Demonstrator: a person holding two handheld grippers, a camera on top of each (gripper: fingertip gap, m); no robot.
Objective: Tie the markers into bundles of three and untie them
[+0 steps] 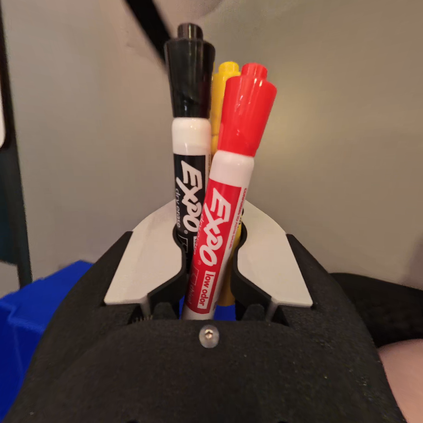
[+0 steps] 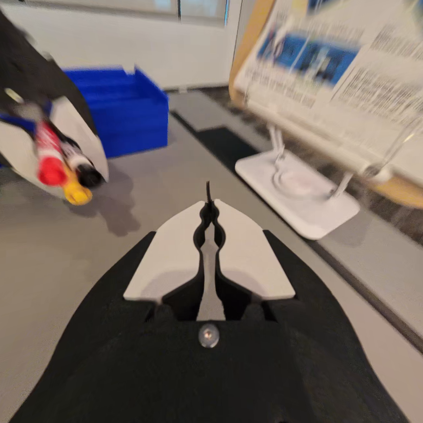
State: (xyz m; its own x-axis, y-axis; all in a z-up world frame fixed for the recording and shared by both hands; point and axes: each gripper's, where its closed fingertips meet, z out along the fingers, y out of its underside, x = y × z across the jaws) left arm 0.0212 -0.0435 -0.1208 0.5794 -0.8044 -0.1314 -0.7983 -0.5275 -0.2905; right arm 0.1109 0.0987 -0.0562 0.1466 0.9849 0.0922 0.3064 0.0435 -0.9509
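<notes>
My left gripper [image 1: 209, 231] is shut on three markers held lengthwise between its fingers: a black-capped marker [image 1: 190, 137], a red-capped marker [image 1: 229, 194] and a yellow marker [image 1: 219, 100] mostly hidden behind them. Their caps point away from the camera. In the right wrist view the same left gripper [image 2: 75, 164] shows at the far left, blurred, with the red [image 2: 49, 160], black [image 2: 84, 169] and yellow [image 2: 76, 194] markers pointing down toward the grey table [image 2: 160, 194]. My right gripper [image 2: 209, 201] is shut on a thin black tie [image 2: 208, 192] that sticks out past its tips.
A blue bin [image 2: 128, 109] stands on the table behind the left gripper; it also shows in the left wrist view [image 1: 34, 309]. A clear sign holder [image 2: 320, 80] on a white base [image 2: 295, 194] stands at the right. A dark strip [image 2: 219, 139] runs across the table. My right fingertips sit around 20 cm from my left ones.
</notes>
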